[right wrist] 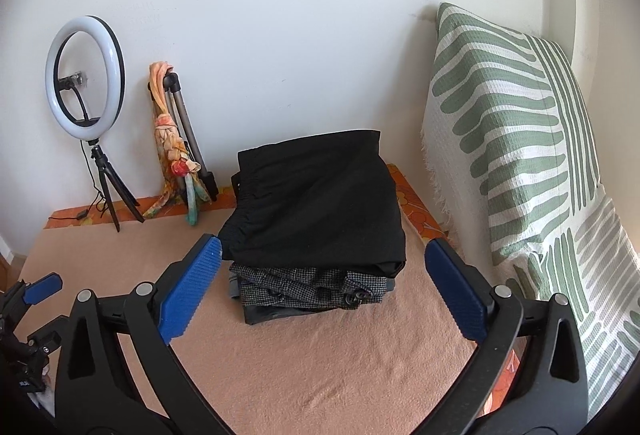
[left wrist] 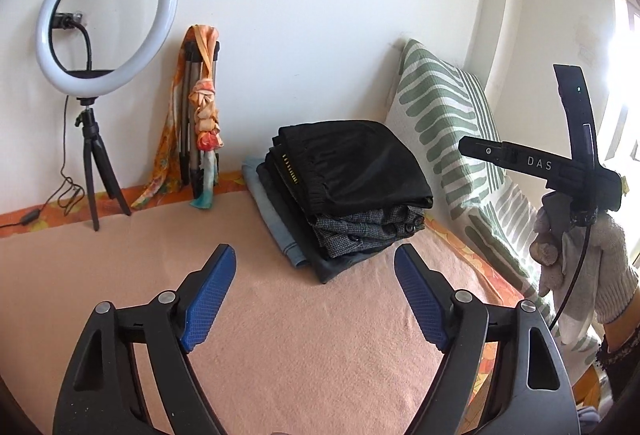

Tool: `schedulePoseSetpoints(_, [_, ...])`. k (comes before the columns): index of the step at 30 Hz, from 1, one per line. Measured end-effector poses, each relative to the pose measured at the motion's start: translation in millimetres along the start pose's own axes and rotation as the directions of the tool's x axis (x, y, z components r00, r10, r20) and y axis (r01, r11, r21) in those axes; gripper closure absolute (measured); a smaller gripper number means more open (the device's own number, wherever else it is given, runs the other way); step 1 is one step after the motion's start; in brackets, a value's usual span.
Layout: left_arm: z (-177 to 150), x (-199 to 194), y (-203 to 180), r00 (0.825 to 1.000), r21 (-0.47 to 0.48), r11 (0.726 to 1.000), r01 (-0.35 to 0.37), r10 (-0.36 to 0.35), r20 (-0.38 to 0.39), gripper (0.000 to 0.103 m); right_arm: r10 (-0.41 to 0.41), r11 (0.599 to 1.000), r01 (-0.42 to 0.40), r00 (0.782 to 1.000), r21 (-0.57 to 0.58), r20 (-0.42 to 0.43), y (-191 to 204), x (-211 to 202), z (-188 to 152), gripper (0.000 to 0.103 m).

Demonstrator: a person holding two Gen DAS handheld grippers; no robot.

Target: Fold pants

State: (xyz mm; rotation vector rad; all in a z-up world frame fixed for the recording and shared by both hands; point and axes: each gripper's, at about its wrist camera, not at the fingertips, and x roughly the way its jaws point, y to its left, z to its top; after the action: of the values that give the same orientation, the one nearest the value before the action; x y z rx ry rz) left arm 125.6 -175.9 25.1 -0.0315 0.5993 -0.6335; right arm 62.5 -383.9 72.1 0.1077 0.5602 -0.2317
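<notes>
A stack of folded pants (left wrist: 344, 195) lies on the peach blanket (left wrist: 280, 315) near the back wall. Black pants (right wrist: 320, 203) are on top, a grey checked pair (right wrist: 308, 289) and darker and denim ones beneath. My left gripper (left wrist: 316, 259) is open and empty, hovering in front of the stack. My right gripper (right wrist: 322, 255) is open and empty, just in front of the stack, its blue pads (right wrist: 188, 287) either side of it. In the left wrist view the right gripper's body (left wrist: 560, 171) is held by a gloved hand at the right.
A ring light on a tripod (left wrist: 100, 35) stands at the back left with a cable on the bed. A folded tripod with an orange scarf (left wrist: 200, 115) leans on the wall. A green-striped pillow (right wrist: 520, 155) leans at the right.
</notes>
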Motion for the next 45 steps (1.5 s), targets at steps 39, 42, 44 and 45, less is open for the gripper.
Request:
schedulePoseSetpoints(39, [-76.6, -71.8, 23.4, 0.987, 0.099, 0.985, -0.138, 0.128, 0.101, 0.018, -0.039, 0.992, 0.033, 0.998, 0.118, 0.051, 60.0, -51.0, -115.4, 0.000])
schedulePoseSetpoints(42, [-76.3, -74.5, 22.3, 0.984, 0.105, 0.983, -0.152, 0.141, 0.107, 0.015, -0.052, 0.993, 0.045, 0.997, 0.113, 0.062, 58.8, -53.0, -115.3, 0.000])
schedulePoseSetpoints(44, [-77.0, -75.3, 21.9, 0.981, 0.106, 0.979, -0.172, 0.160, 0.110, 0.014, -0.063, 0.992, 0.054, 0.995, 0.113, 0.072, 58.1, -55.2, -115.2, 0.000])
schedulePoseSetpoints(45, [-77.9, -75.3, 22.1, 0.979, 0.108, 0.977, -0.183, 0.172, 0.107, 0.014, -0.067, 0.992, 0.058, 0.995, 0.112, 0.077, 57.6, -56.1, -115.1, 0.000])
